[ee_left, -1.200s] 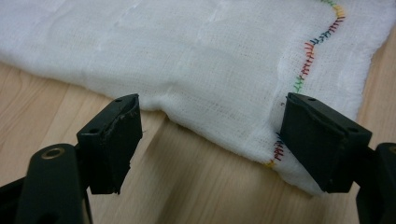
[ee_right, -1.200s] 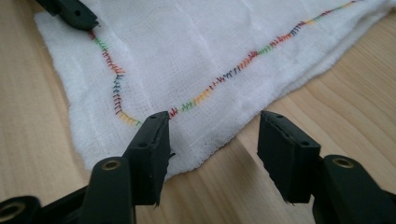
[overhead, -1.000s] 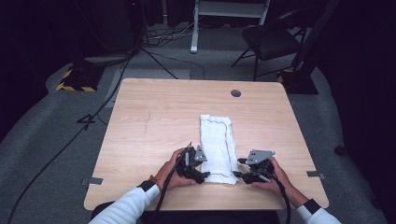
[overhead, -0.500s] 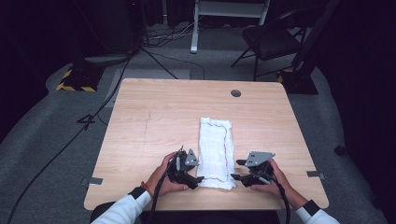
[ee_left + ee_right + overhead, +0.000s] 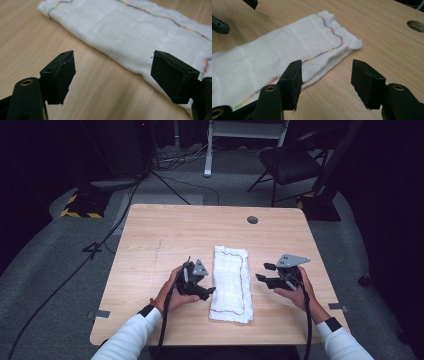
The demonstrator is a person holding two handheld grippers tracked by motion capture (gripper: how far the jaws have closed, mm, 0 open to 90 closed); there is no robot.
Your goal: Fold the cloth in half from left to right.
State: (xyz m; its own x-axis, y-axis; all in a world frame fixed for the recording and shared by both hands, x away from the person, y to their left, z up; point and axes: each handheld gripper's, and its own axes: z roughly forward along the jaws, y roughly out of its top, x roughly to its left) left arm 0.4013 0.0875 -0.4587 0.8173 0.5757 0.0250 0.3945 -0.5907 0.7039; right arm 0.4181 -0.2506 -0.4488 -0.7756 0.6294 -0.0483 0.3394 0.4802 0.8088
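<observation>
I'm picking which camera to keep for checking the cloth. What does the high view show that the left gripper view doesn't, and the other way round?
High view alone: the whole folded white cloth lying flat on the table, both hands with the left tongs and right tongs on either side of it, the chair behind.
Left gripper view alone: the cloth's weave and its multicoloured stitching up close, with nothing between the open left tongs.
Both: cloth, wooden tabletop, left tongs.

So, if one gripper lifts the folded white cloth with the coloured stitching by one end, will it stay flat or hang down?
The folded white cloth with the coloured stitching would probably droop: its edges look soft and wavy. It seems thin and light, so lifting should be easy. The folded layers may well slide apart, since nothing visibly holds them together.
</observation>
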